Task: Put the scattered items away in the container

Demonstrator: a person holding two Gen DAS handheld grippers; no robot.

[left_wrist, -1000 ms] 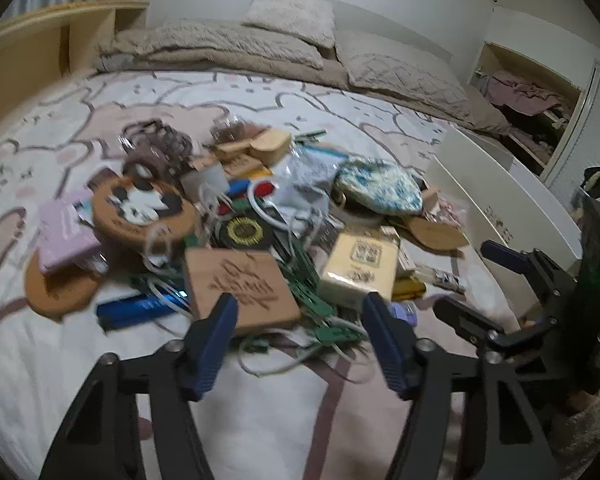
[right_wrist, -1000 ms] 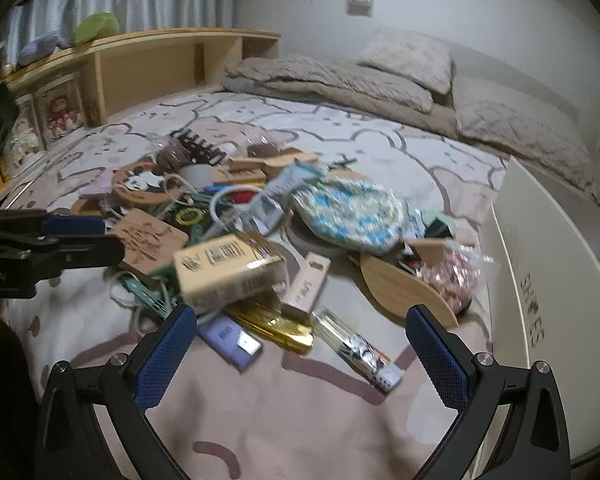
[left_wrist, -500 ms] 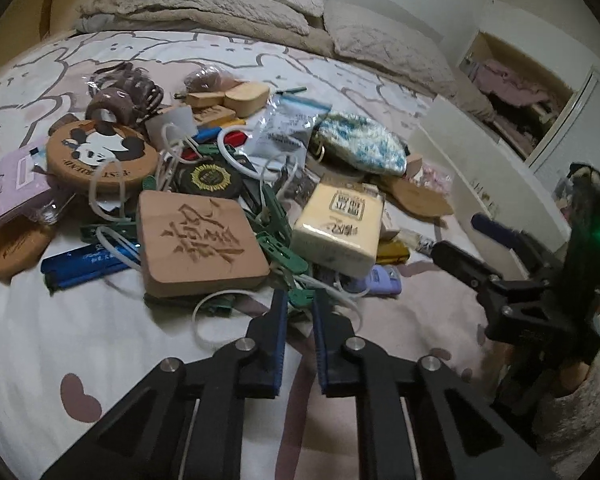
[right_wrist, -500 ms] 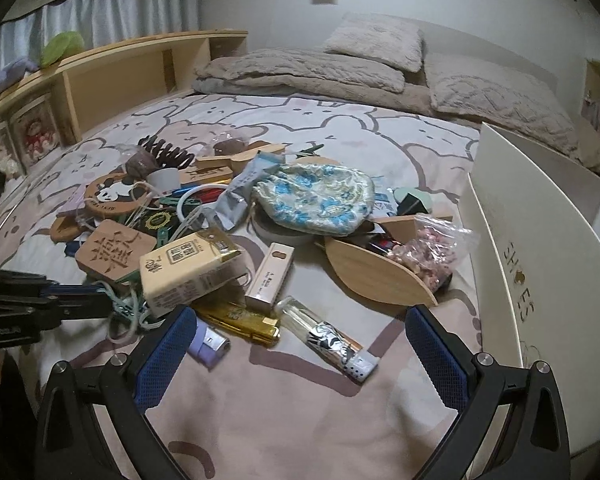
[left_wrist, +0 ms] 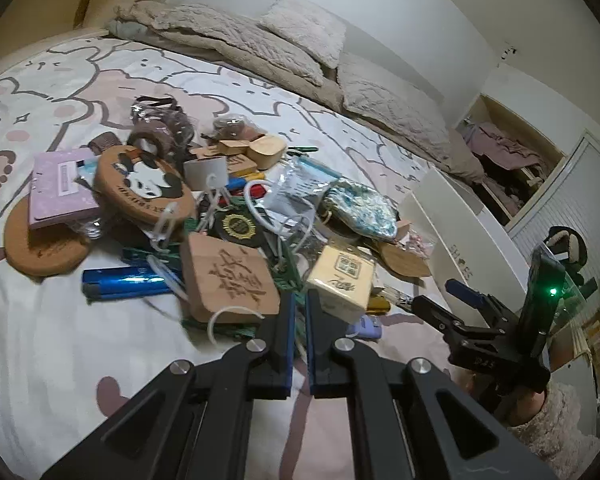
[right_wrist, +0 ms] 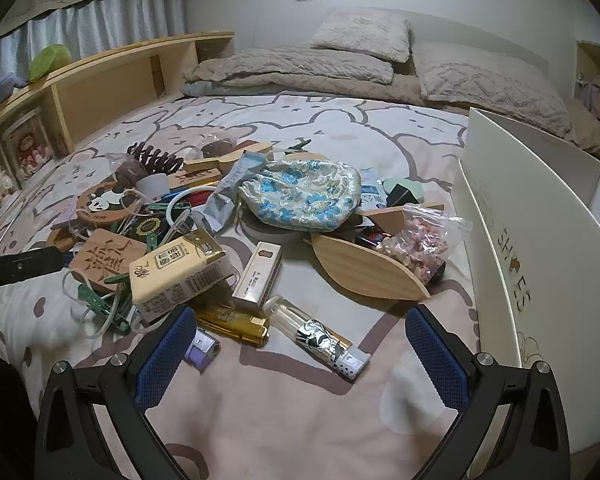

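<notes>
A heap of small items lies on the bed sheet: a carved wooden block, a yellow carton, a panda coaster, a blue lighter, green clips and a floral pouch. My left gripper is shut at the heap's near edge, between the block and the carton, among green clips and white loops. I cannot tell whether anything is pinched. My right gripper stands open over bare sheet, just short of a clear printed lighter and a gold lighter. The white shoe box stands to the right.
Pillows and a folded blanket lie at the head of the bed. A wooden shelf headboard runs along the left. A leaf-shaped wooden tray and a bag of pink sweets lie beside the box. A person's sleeve holds the right gripper.
My left gripper's jaws have gone from wide apart to shut and have pushed forward into the near edge of the heap. The right gripper has rolled slightly and stayed open.
</notes>
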